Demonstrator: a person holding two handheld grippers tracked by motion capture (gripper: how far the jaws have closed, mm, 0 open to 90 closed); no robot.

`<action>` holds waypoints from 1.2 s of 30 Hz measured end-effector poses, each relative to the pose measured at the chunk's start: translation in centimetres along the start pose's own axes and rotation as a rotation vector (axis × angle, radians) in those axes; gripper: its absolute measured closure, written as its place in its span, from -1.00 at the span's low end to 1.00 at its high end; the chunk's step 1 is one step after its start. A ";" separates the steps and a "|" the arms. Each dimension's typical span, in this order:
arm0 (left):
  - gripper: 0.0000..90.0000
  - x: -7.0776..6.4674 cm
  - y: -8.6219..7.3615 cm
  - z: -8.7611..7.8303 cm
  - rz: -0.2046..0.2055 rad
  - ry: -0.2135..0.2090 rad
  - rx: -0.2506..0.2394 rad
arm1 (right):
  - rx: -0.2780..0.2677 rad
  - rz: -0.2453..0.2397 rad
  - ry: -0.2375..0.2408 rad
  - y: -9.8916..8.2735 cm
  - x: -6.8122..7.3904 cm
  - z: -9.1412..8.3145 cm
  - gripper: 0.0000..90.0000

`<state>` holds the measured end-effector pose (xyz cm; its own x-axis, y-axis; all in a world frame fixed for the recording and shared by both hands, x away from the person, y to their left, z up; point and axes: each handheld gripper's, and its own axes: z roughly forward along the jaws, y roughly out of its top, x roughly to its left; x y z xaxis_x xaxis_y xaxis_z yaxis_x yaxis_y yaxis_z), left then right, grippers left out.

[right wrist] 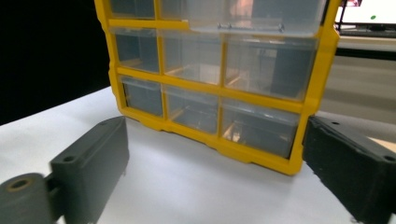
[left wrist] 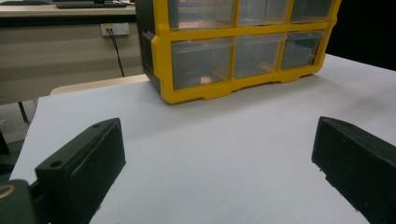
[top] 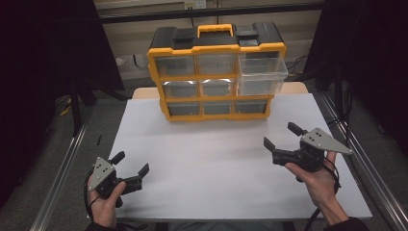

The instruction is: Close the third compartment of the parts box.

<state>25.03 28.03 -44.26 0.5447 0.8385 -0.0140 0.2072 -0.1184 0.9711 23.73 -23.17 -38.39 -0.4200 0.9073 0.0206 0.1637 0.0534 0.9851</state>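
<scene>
A yellow and black organizer cabinet point(top: 216, 72) with several clear drawers stands at the far middle of the white table top point(top: 211, 163). Its top right drawer point(top: 262, 72) is pulled out toward me. My left gripper point(top: 131, 162) rests low at the near left corner, open, with nothing between its jaws. Held above the table's right side, my right gripper point(top: 280, 134) is open and empty, and points at the cabinet. In the left gripper view the cabinet point(left wrist: 243, 51) lies well beyond the jaws. In the right gripper view the cabinet point(right wrist: 210, 93) is close, with the pulled-out drawer point(right wrist: 252, 16) at the top.
Metal rails point(top: 62, 173) run along both sides of the table. Dark curtains hang at left and right. A wall socket point(left wrist: 114, 29) with a cable sits behind the cabinet's left side. Bare white surface spreads between the grippers and the cabinet.
</scene>
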 end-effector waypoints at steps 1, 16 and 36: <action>-0.94 0.0 0.0 0.0 0.001 0.000 0.000 | -0.004 -0.005 -0.003 0.2 0.1 0.1 -0.78; -0.94 0.0 0.0 0.0 0.001 0.000 -0.002 | -0.055 -0.011 0.045 2.4 0.4 1.4 0.23; -0.94 0.0 0.0 0.0 0.001 0.000 -0.002 | -0.108 -0.036 0.021 4.5 0.0 3.6 0.99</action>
<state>25.03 28.00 -44.22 0.5452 0.8382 -0.0135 0.2048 -0.1176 0.9717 27.66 -21.47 -34.53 -0.4425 0.8967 -0.0131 0.0513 0.0399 0.9979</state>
